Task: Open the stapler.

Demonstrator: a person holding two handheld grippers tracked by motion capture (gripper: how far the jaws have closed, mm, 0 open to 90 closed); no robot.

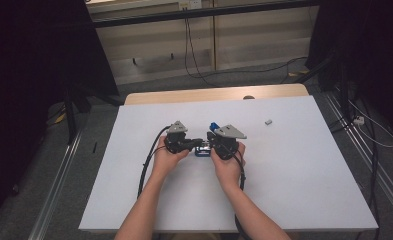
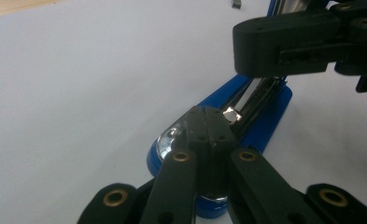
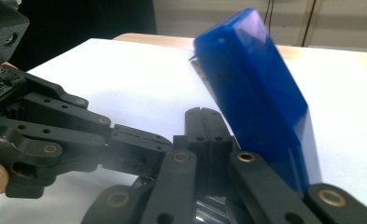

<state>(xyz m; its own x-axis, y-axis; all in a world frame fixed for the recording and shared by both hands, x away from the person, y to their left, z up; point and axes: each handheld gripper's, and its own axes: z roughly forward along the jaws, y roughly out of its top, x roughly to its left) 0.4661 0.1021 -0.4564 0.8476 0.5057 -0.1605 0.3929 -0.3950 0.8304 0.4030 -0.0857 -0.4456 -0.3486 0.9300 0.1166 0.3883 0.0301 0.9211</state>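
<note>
A blue stapler [image 1: 204, 149] is observed near the middle of the white table [image 1: 294, 170], opened, its blue top [image 3: 256, 93] raised. The left gripper [image 2: 208, 126] is seen clenched on the stapler's metal base end, the stapler running off toward 1 o'clock. The right gripper [image 3: 208, 126] appears clenched, the blue top rising just beside it at 1 o'clock. A small grey item [image 1: 269, 121] is noted at 2 o'clock, well apart.

The white table [image 1: 294, 165] was viewed from above and behind the person, facing forward and down. A blue stapler [image 2: 265, 112] was framed close-up, low over the table, from opposite ends by both gripper views.
</note>
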